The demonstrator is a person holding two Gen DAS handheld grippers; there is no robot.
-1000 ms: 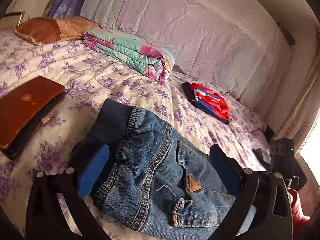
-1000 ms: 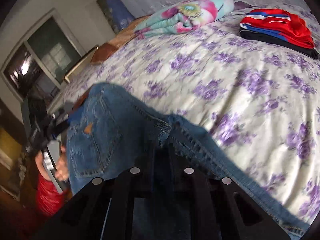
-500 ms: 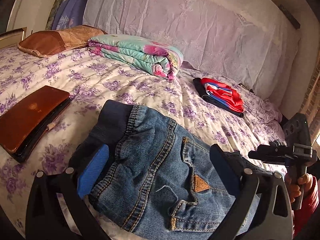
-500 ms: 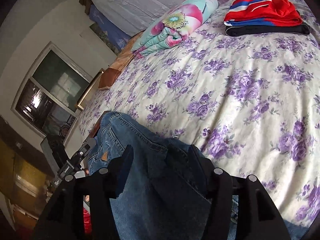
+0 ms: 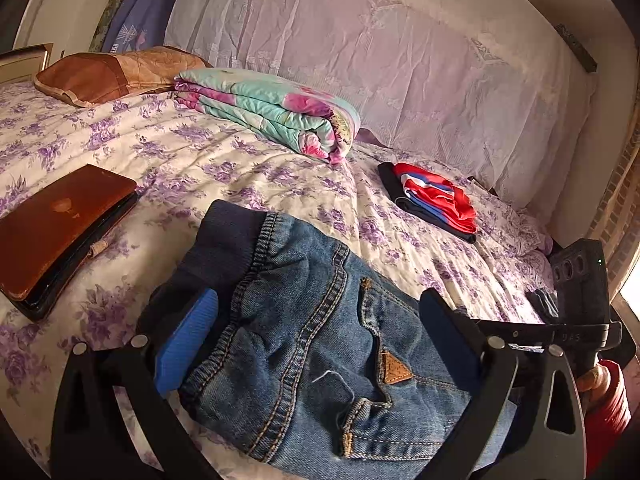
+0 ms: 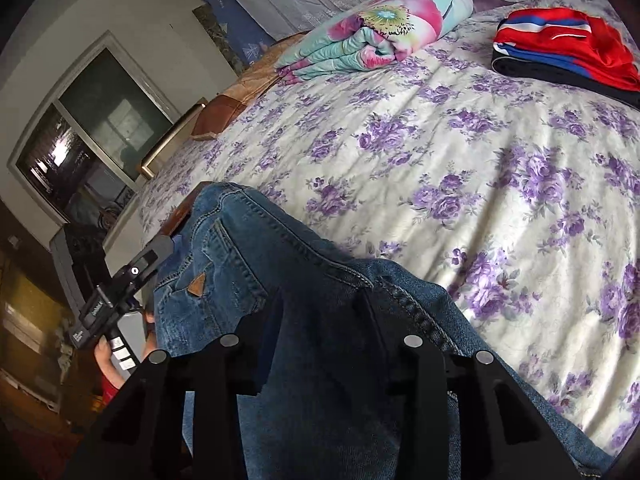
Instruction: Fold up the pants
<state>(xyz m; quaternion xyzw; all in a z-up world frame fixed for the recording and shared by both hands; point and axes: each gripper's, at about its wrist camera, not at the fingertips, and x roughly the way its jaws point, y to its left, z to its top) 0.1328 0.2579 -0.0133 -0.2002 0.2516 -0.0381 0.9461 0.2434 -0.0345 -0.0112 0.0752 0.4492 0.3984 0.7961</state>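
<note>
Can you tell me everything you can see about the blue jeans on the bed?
The jeans are blue denim with tan stitching, a dark stretchy waistband, a back pocket and a small brown triangle patch. They lie crumpled on the purple-flowered bedspread, waistband toward the pillows, one part bunched up near the right hand-held gripper. The left hand-held gripper is open, its fingers on either side of the waist. The right one is open too.
</note>
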